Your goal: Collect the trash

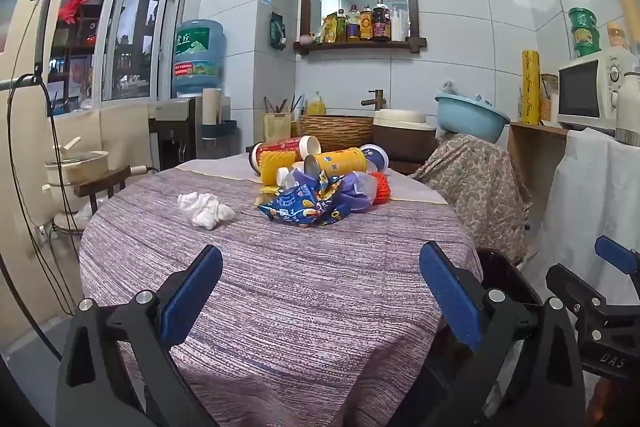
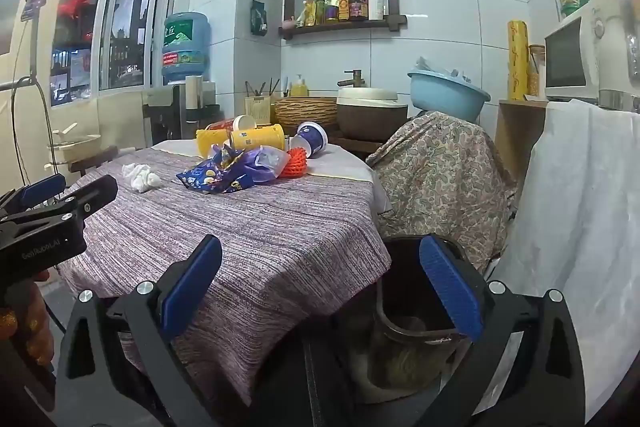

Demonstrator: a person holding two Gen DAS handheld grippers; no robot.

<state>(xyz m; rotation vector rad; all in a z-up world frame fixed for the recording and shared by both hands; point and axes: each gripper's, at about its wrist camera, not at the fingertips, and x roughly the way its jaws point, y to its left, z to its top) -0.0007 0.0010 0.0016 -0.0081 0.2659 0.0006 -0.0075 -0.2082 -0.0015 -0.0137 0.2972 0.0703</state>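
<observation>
Both grippers, left gripper and right gripper, wide-jawed, angled slightly downward.

"GenRobot.AI" on left hand-held gripper; "DAS" on right hand-held gripper.

The bin is half hidden by the table and a blue finger; labels on the shelf bottles are too small to read; the microwave is cut off.
</observation>
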